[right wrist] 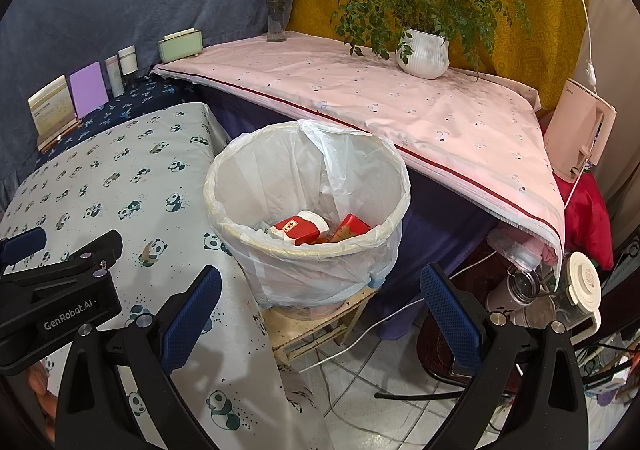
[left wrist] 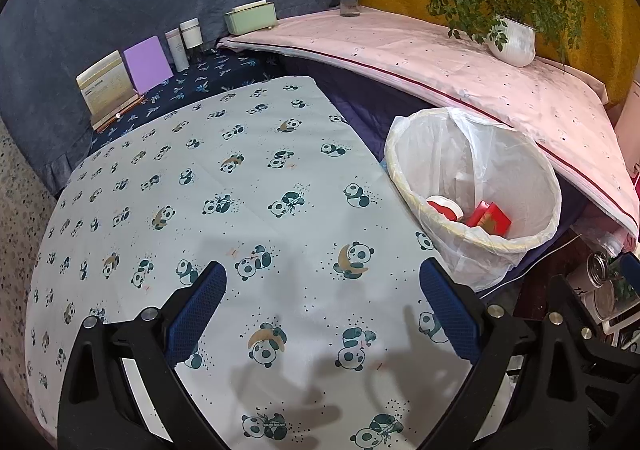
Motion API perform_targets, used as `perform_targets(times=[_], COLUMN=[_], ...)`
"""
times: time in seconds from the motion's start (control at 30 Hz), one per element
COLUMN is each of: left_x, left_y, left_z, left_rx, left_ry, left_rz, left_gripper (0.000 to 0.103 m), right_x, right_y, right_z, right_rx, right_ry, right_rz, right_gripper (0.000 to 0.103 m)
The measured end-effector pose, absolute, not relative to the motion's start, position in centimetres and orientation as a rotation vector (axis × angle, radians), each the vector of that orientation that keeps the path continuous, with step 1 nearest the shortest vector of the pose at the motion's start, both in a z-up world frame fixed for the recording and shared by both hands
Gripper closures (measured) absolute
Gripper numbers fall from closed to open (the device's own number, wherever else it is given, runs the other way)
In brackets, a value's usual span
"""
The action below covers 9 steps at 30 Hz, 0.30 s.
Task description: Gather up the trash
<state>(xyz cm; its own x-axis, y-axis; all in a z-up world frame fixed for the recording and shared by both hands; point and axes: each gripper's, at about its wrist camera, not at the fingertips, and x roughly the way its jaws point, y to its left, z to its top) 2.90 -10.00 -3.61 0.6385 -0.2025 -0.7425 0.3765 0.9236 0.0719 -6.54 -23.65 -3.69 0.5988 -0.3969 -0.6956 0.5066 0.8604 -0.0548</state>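
Note:
A bin lined with a white plastic bag (left wrist: 436,158) (right wrist: 280,170) stands beside the panda-print table (left wrist: 200,190) (right wrist: 100,186). Inside lie a red-and-white cup (left wrist: 444,208) (right wrist: 300,228) and a red box (left wrist: 490,218) (right wrist: 352,226). My left gripper (left wrist: 320,306) is open and empty above the panda cloth, left of the bin. My right gripper (right wrist: 320,310) is open and empty, in front of and below the bin's rim. The left gripper's body shows at the left of the right wrist view (right wrist: 60,290).
A pink-clothed shelf (left wrist: 440,62) (right wrist: 380,98) behind the bin carries a potted plant (right wrist: 424,54), a flower vase (right wrist: 277,14) and a green box (right wrist: 180,44). Cards and jars (left wrist: 132,70) line the back. The bin sits on a wooden stool (right wrist: 320,326); cables and bottles (right wrist: 520,282) lie on the floor.

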Motion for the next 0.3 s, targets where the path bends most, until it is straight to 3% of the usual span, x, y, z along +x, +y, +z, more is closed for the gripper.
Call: perform_targets(times=[0.3], left_x=[3.18], left_y=[-10.20], left_z=[-3.66], left_rx=[0.240], left_ry=[0.812], left_rz=[-0.349], left_gripper=[0.010], right_x=[-6.51], right_y=[-23.85], right_z=[-3.78], right_rx=[0.158], right_ry=[0.761], right_rz=[-0.529], right_gripper=[0.007])
